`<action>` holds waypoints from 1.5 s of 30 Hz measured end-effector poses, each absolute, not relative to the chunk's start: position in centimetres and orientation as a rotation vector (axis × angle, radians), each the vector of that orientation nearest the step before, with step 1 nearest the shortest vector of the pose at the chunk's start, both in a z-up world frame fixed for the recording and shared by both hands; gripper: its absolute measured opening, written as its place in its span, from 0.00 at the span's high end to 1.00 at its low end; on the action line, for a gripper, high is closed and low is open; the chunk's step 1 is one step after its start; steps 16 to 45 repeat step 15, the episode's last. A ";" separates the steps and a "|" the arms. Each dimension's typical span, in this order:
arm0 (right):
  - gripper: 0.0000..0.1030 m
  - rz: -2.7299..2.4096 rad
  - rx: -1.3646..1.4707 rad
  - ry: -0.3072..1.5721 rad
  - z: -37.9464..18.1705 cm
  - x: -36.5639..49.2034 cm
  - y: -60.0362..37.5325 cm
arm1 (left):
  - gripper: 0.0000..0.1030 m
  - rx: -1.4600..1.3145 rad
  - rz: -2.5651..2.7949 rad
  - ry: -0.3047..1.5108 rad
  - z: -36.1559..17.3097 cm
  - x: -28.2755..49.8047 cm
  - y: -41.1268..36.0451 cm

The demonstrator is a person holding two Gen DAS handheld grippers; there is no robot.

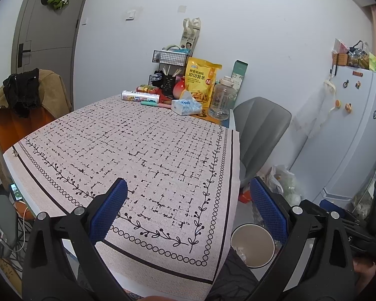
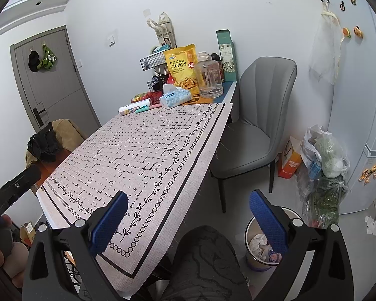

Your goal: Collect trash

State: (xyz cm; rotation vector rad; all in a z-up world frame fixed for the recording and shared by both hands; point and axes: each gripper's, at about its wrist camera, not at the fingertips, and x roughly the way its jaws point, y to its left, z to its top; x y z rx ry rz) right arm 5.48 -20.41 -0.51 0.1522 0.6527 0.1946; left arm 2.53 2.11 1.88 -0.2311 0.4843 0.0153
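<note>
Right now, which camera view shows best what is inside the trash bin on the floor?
The right wrist view: the trash bin shows crumpled paper inside, though a blue pad hides part of its rim. The left wrist view shows the same bin with mostly bare inner wall.

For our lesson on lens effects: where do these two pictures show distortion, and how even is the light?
Left wrist view: the door frame bows and dark corners ring the fisheye circle; light is soft and even, with no glare on the tablecloth. Right wrist view: the fridge edge curves strongly; the open right tongs stay sharp, like the trash bin.
</note>
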 end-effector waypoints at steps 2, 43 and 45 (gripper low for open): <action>0.08 0.193 0.156 0.656 -0.7 5.4 -20.4 | 0.06 -0.235 0.010 0.492 1.6 2.7 2.0; 0.08 0.156 0.147 0.747 -3.5 7.8 -20.5 | 0.06 -0.274 -0.013 0.584 -1.7 5.9 2.5; 0.08 0.156 0.147 0.747 -3.5 7.8 -20.5 | 0.06 -0.274 -0.013 0.584 -1.7 5.9 2.5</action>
